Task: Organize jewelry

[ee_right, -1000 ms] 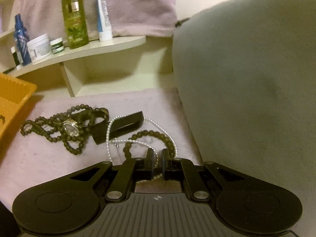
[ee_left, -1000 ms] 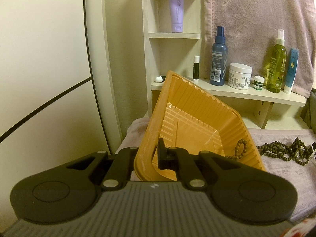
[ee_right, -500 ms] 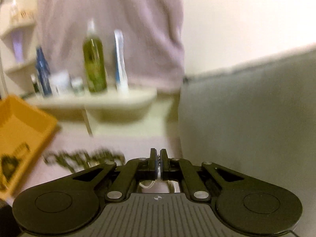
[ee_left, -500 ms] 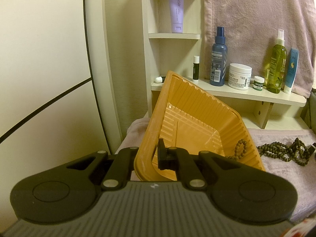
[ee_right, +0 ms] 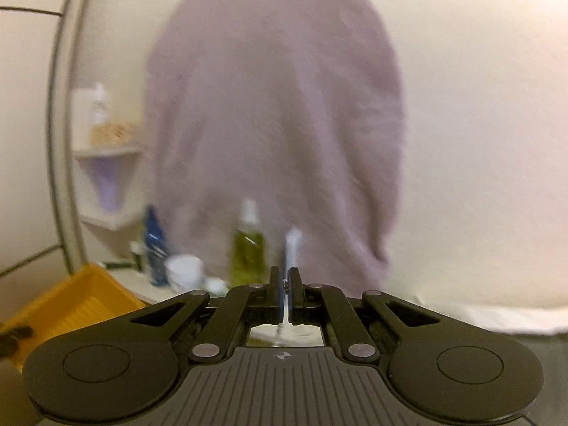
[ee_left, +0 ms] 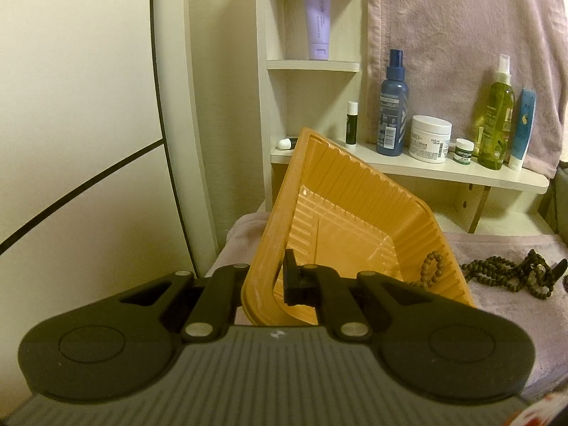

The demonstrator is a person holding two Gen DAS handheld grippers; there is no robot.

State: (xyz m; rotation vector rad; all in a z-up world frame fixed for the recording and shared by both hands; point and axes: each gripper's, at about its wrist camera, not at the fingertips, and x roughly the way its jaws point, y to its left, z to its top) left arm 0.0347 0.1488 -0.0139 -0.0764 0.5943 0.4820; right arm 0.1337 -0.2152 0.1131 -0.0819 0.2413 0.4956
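Tray [ee_left: 355, 191]: orange, tilted, its rim clenched by left tool [ee_left: 273, 280].
Done: one dark bead bracelet [ee_left: 433, 269] lies inside the tray.
Left: bead necklaces [ee_left: 511, 277] beside the tray, on the towel.
Right tool [ee_right: 284, 284]: pinched on something thin and white, perhaps a pearl strand.

The orange ribbed tray [ee_left: 355, 213] is tipped up on its edge, rim pinched in the left tongs [ee_left: 273, 280]. A small brown bead bracelet [ee_left: 433, 269] sits at its low corner, about 4 o'clock. More dark bead strands [ee_left: 511, 277] lie tangled on the pinkish cloth [ee_left: 497, 248] at the tray's 3 o'clock.
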